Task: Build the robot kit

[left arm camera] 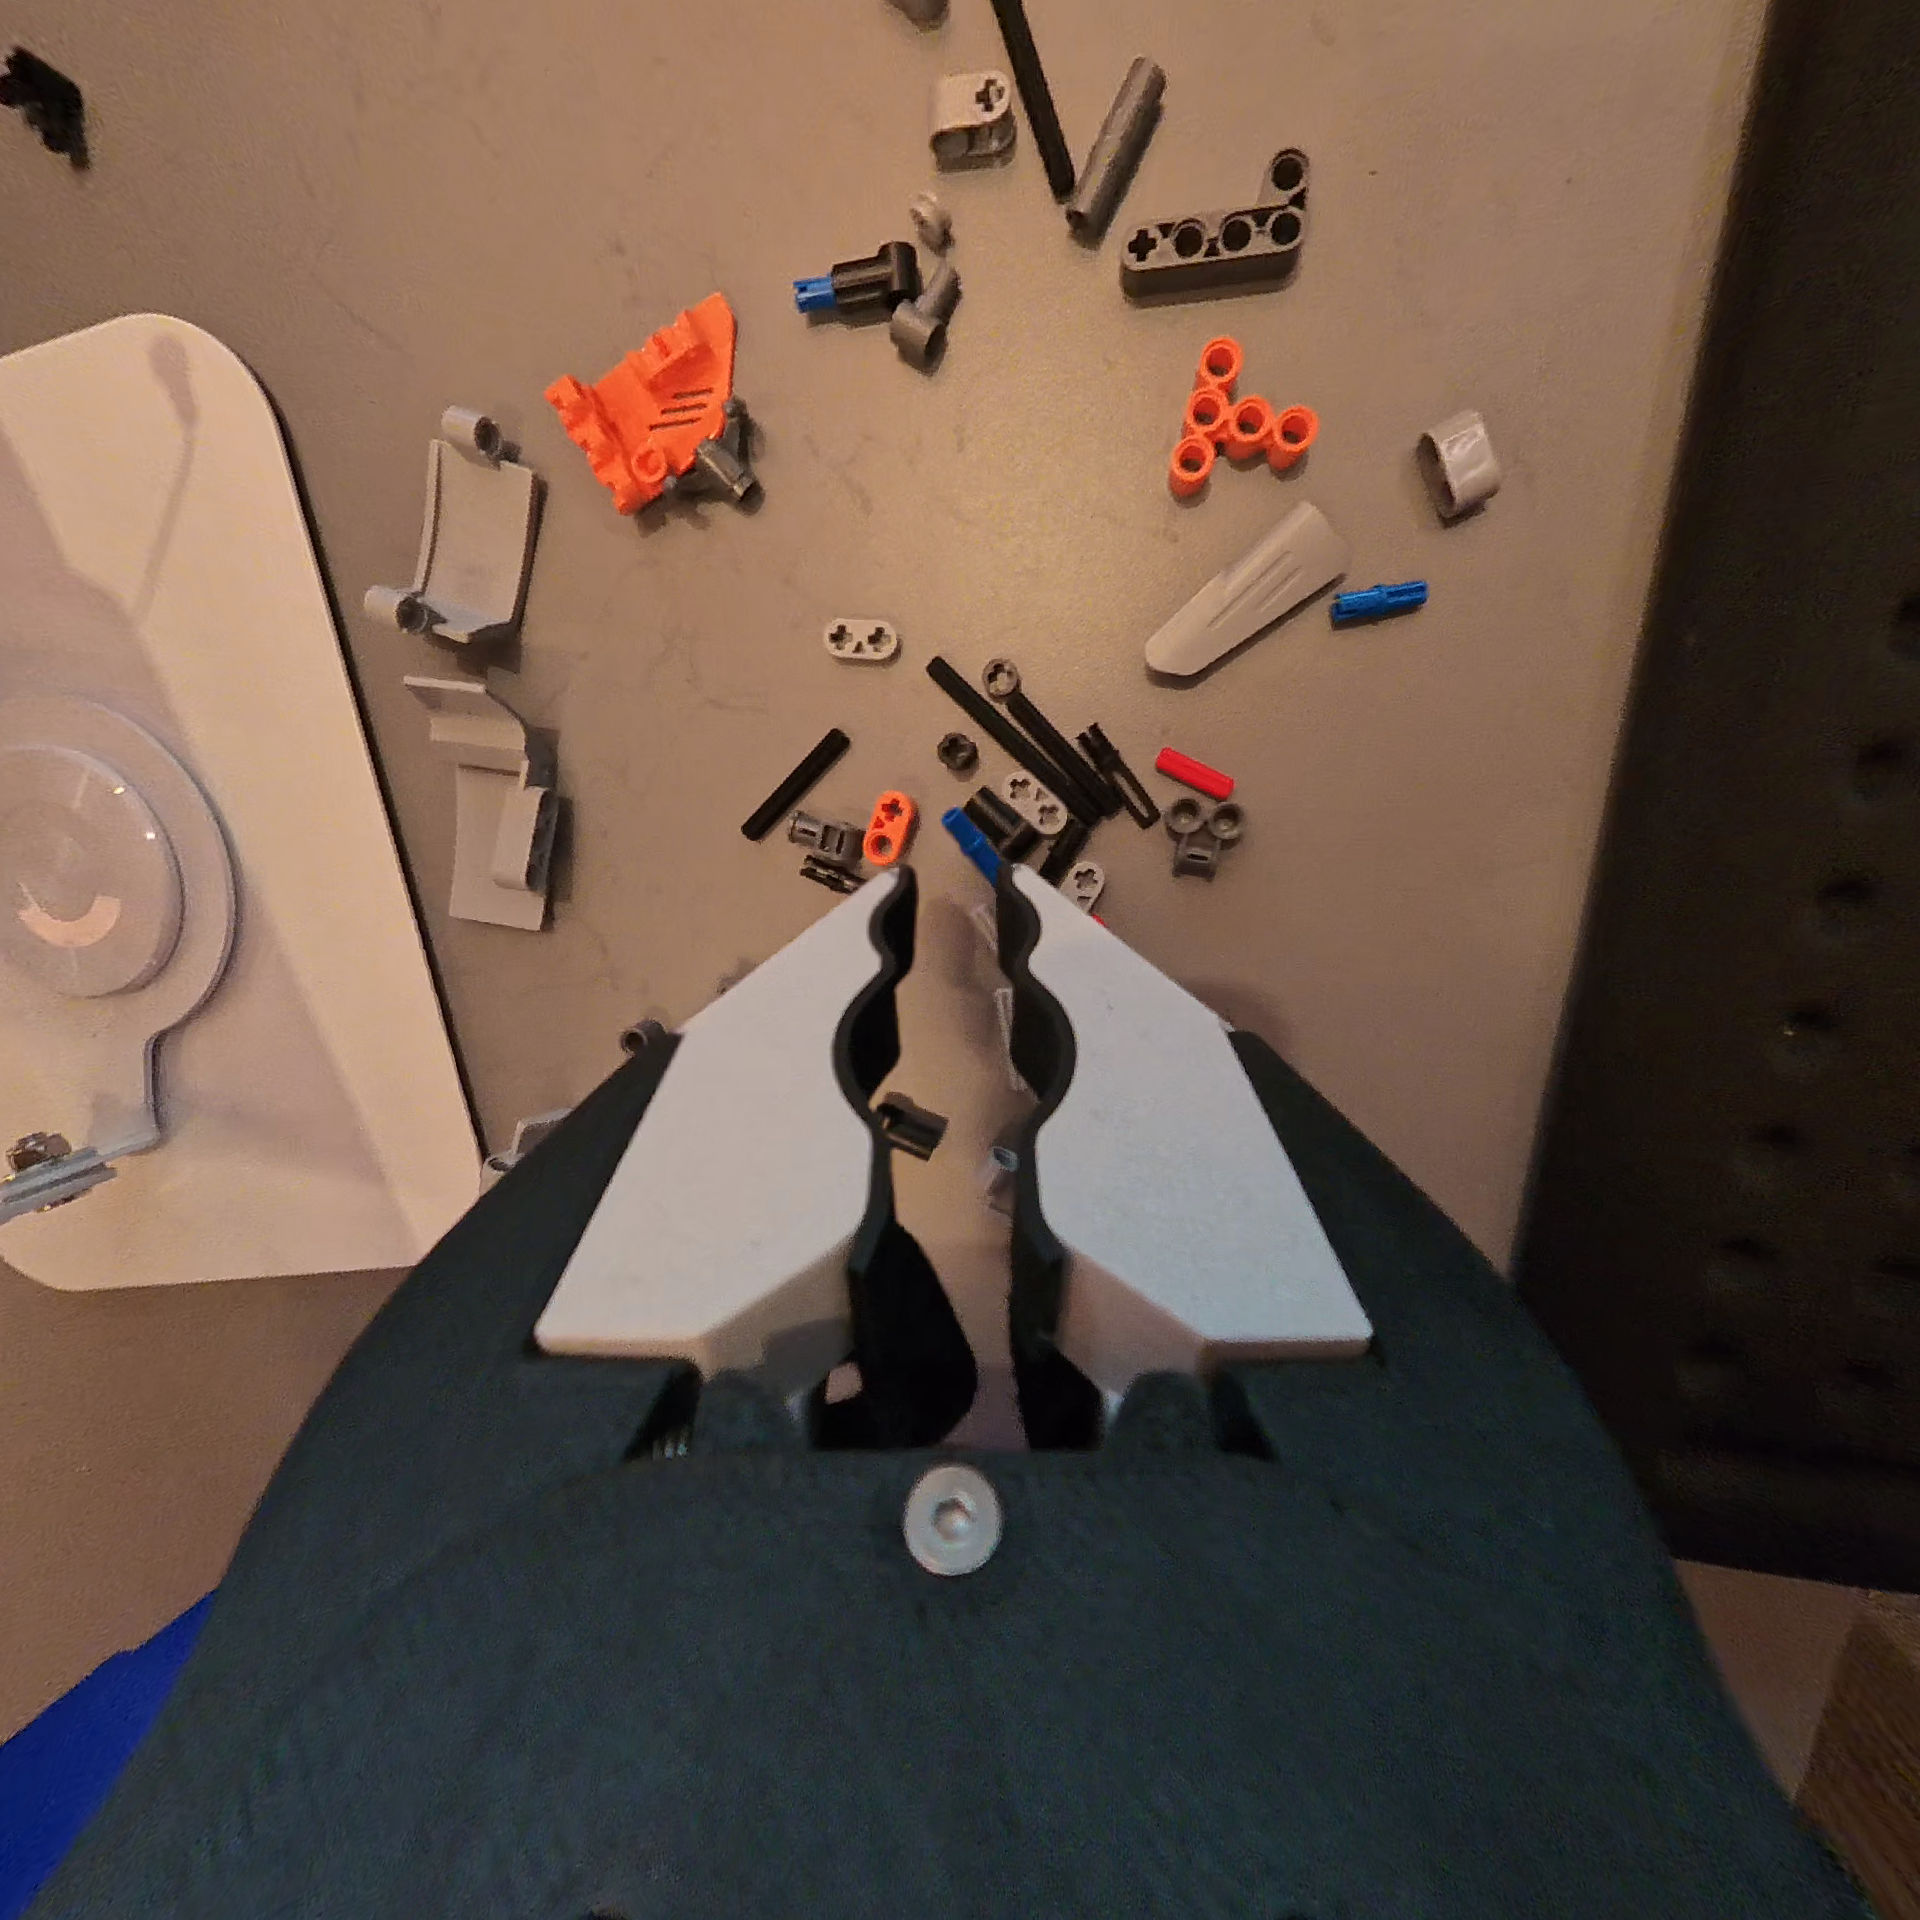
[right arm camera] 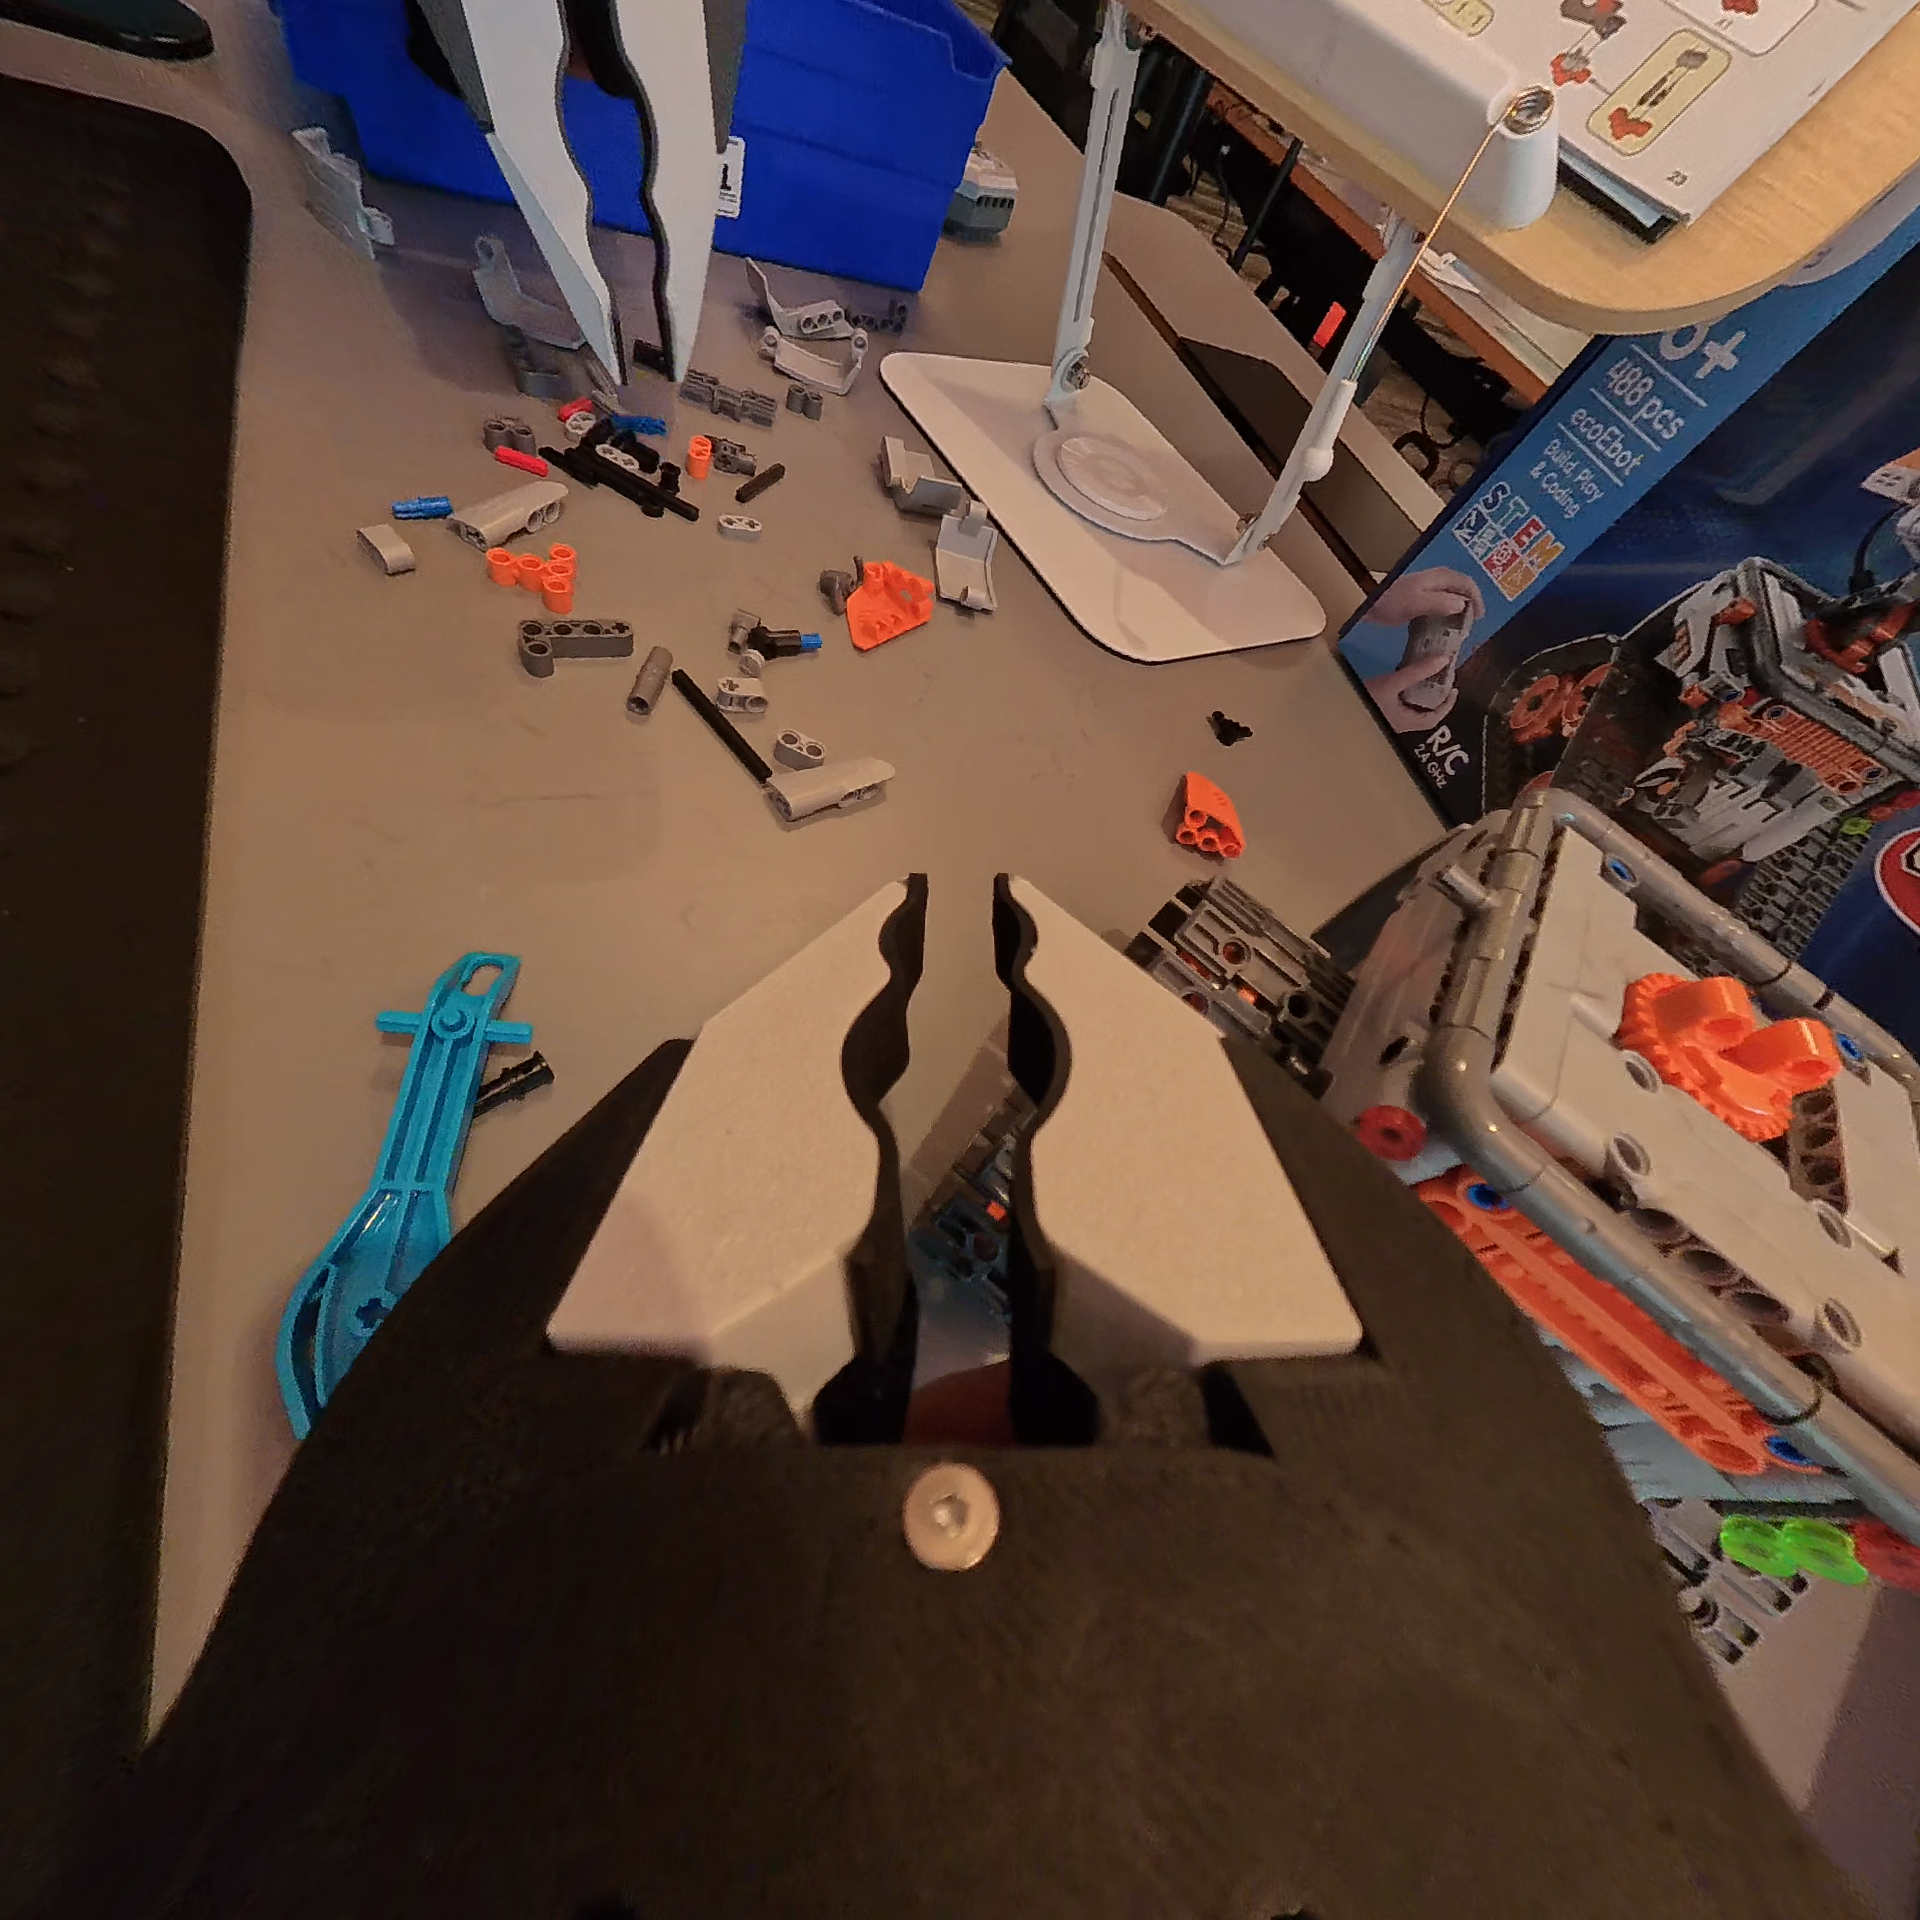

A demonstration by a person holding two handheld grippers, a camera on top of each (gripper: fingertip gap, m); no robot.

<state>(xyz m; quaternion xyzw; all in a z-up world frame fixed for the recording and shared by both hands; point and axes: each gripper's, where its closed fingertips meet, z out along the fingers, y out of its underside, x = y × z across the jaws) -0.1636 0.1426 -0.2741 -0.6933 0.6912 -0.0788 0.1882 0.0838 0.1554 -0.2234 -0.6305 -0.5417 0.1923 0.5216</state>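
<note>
Starting on the left: the left gripper (left arm camera: 954, 883) is over the grey table (left arm camera: 623, 187), its jaws a narrow gap apart with nothing pinched between the tips. It's right above a messy cluster of small building parts: black axles (left arm camera: 1003, 727), a blue pin (left arm camera: 966, 836), a little orange connector (left arm camera: 888, 826) and a red pin (left arm camera: 1195, 772). Farther out sit an orange panel piece (left arm camera: 655, 416) and an orange multi-hole beam (left arm camera: 1236, 421), with the white lamp base (left arm camera: 208, 727) off to the left.

Over on the right, the right gripper (right arm camera: 958, 883) is also slightly parted and holding nothing. A teal separator tool (right arm camera: 416, 1143) lies just left of it, and a half-built grey and orange model (right arm camera: 1558, 1195) sits close on its right, in front of the kit box (right arm camera: 1662, 520). Blue bins (right arm camera: 852, 135) are at the far edge.
</note>
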